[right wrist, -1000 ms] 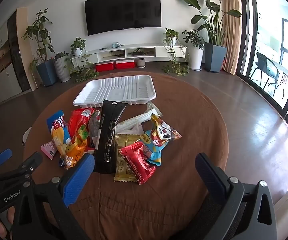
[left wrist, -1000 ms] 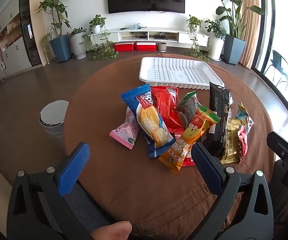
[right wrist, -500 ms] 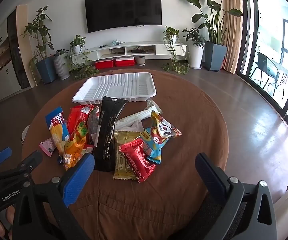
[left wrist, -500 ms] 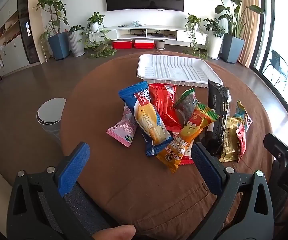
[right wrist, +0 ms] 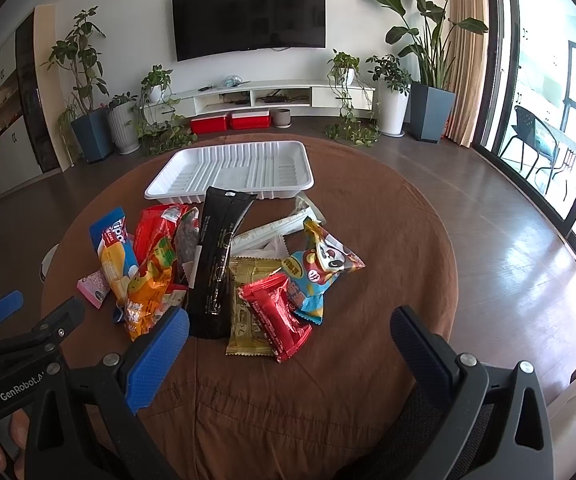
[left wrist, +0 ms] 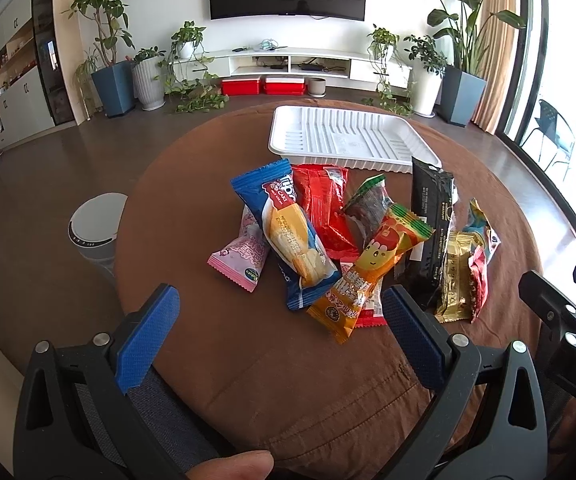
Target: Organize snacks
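Note:
A pile of snack packets lies mid-table: a blue cake pack (left wrist: 288,232), a pink pack (left wrist: 240,256), a red pack (left wrist: 323,208), an orange pack (left wrist: 367,272), a long black pack (left wrist: 427,224) (right wrist: 220,264), a gold pack (right wrist: 248,312), a small red pack (right wrist: 276,316) and a cartoon pack (right wrist: 319,268). An empty white ribbed tray (left wrist: 347,136) (right wrist: 232,172) sits behind them. My left gripper (left wrist: 280,340) is open and empty, near the pile's front left. My right gripper (right wrist: 288,352) is open and empty, before the small red pack.
The round table has a brown cloth (right wrist: 387,240). A white round bin (left wrist: 96,224) stands on the floor to the left. Plants, a TV unit and red boxes (right wrist: 232,122) line the far wall. Glass doors are on the right.
Both grippers have moved slightly forward toward the pile, so the packets look a little nearer. Jaws stay open. No packet has moved.

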